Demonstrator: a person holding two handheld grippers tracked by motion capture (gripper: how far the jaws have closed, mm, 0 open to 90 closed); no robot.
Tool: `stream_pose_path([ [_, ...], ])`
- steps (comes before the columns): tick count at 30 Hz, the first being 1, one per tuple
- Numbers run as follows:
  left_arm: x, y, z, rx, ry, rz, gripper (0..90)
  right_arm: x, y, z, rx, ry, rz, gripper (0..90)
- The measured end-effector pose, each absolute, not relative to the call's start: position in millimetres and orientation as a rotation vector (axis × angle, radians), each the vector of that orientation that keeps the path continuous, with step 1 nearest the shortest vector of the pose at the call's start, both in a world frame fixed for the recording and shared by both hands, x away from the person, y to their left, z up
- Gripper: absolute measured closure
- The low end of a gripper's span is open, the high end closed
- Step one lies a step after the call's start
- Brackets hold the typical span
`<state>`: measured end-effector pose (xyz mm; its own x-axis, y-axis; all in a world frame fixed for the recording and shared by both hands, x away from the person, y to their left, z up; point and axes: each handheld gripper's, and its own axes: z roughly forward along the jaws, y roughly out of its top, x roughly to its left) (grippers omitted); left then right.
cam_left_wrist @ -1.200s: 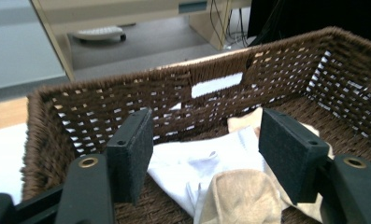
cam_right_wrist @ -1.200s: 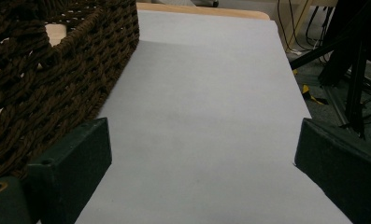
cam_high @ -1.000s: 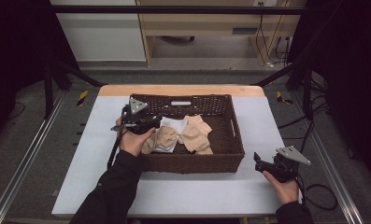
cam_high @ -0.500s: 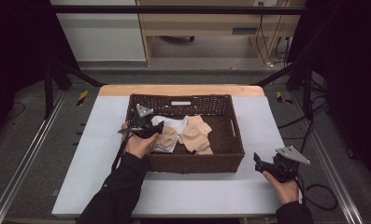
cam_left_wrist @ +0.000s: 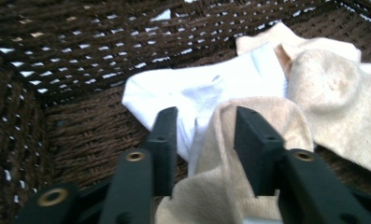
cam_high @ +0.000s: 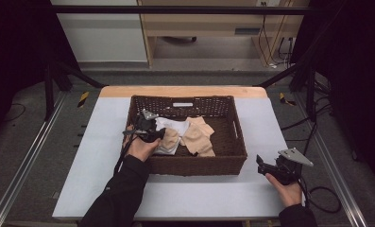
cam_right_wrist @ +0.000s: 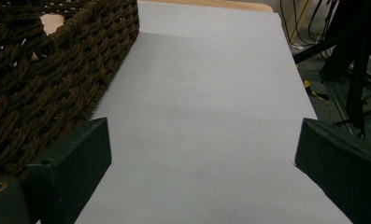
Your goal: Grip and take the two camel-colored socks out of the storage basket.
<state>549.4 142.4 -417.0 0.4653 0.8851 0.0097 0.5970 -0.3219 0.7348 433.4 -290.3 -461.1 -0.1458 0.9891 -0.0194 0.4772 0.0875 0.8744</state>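
L gripper point(cam_high: 162, 135) sits inside the wicker basket point(cam_high: 237, 137), at the basket's 9 o'clock side. In the left gripper view its jaws straddle a fold of the tan sock point(cam_left_wrist: 239, 154), cloth bunched between them w/ a gap still showing either side, so jaws part-open around it, not clamped. Can't tell if the pads actually touch the cloth.

White sock point(cam_left_wrist: 197, 91) lies just beyond that tan one, toward 12 o'clock of the jaws, partly under it. Second tan sock point(cam_left_wrist: 332, 93) at approx 2 o'clock, overlapping the white one's edge. All three lie on the basket floor, left-centre.

R gripper point(cam_high: 265, 166) is outside the basket, at its 4 o'clock corner, over the white table point(cam_high: 100, 142), held in the person's hand. Jaws wide apart, nothing between them; basket wall at their 10 o'clock in the right gripper view.
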Motion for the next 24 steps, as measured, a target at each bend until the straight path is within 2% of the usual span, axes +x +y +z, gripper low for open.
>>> stream_pose_path([
  [2,550,141,-418,2.07,1.23,0.528,67.8,433,-290,-461,1.459,1.71,0.986,4.2],
  [3,551,141,-419,2.082,1.232,0.525,74.0,434,-290,-461,1.46,1.712,0.985,4.1],
  [4,551,140,-419,2.087,1.237,0.515,74.0,434,-290,-461,1.46,1.712,0.985,4.1],
  [5,551,140,-420,2.091,1.237,0.506,79.5,434,-290,-462,1.459,1.716,0.983,4.1],
  [8,552,140,-420,2.092,1.235,0.496,85.6,434,-290,-462,1.458,1.718,0.983,4.1],
  [18,549,142,-414,2.033,1.164,0.487,87.5,434,-290,-462,1.461,1.719,0.982,4.2],
  [24,546,145,-403,1.944,1.106,0.55,87.6,435,-290,-462,1.464,1.719,0.979,4.2],
])
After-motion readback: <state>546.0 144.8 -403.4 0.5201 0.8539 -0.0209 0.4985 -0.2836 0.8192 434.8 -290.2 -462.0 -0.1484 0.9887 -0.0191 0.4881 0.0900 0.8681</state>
